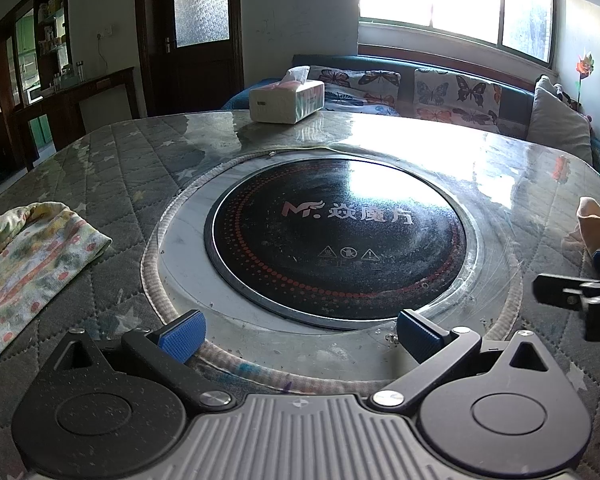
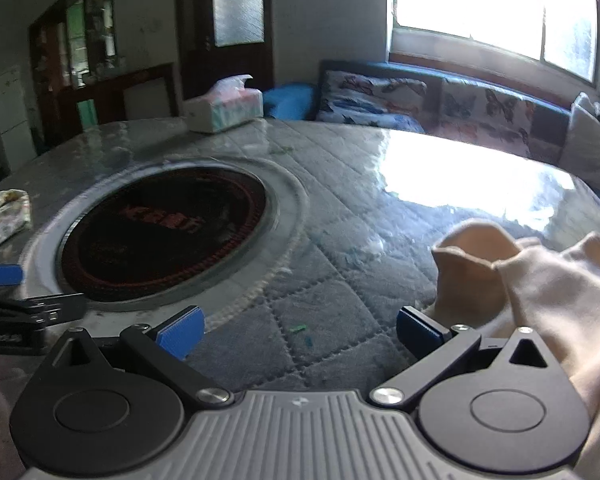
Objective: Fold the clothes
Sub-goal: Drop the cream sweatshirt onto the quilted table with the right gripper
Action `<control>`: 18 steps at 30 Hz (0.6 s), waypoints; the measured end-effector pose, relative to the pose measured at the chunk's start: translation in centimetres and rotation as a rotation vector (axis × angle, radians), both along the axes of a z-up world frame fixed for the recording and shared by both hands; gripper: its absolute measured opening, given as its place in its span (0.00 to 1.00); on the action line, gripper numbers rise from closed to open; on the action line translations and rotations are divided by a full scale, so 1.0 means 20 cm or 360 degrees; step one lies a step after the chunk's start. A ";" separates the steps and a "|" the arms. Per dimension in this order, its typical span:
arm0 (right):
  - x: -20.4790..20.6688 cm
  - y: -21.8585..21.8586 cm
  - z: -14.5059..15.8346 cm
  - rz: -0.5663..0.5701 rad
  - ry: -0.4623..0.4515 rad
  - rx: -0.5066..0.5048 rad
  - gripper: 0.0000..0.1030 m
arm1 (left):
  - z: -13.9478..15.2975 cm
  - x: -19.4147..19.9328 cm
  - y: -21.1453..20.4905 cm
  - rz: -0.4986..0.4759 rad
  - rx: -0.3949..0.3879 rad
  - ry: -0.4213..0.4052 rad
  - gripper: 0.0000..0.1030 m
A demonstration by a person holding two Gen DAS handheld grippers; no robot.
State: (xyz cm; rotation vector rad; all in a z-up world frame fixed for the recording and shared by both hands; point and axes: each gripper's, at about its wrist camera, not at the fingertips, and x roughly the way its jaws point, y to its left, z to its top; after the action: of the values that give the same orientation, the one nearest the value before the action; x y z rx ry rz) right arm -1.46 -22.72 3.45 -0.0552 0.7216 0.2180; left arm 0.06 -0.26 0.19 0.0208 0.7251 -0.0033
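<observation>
The black round cooktop (image 1: 336, 236) set in the table carried a pink "M" logo followed by pale Chinese characters, too smeared by glare to read with certainty. Below them stood three small warning symbols, two triangles flanking a circle. In the right wrist view the same print was blurred beyond reading.

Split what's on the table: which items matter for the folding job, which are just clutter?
For the job:
- floral cloth, lying at the left
- cream garment, bunched at the right
- left gripper and right gripper, both with jaws open and empty

Just lying about:
- tissue box at the far edge
- round hotplate set into the table
</observation>
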 end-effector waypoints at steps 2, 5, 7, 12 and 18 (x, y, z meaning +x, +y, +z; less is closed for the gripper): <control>-0.01 0.02 0.02 0.0031 -0.0052 -0.0023 1.00 | 0.01 0.00 -0.01 -0.0019 -0.0006 0.0009 1.00; -0.04 0.05 0.06 0.0077 -0.0130 -0.0058 1.00 | 0.02 0.01 -0.03 -0.0047 -0.0016 0.0023 1.00; -0.09 0.05 0.09 0.0093 -0.0174 -0.0046 1.00 | 0.05 -0.02 -0.06 -0.0075 -0.0022 0.0004 1.00; -0.24 -0.05 0.15 0.0077 -0.0198 0.0012 1.00 | 0.09 -0.09 -0.18 -0.0171 -0.0040 0.0000 1.00; -0.37 -0.17 0.19 -0.0006 -0.0181 0.0022 1.00 | 0.12 -0.13 -0.33 -0.0343 -0.0056 -0.0006 1.00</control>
State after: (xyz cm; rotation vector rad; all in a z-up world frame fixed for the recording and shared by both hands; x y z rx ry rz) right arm -8.87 -26.09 7.22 -0.0529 0.6067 0.2143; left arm -2.55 -6.81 2.62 0.0653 0.7163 -0.2222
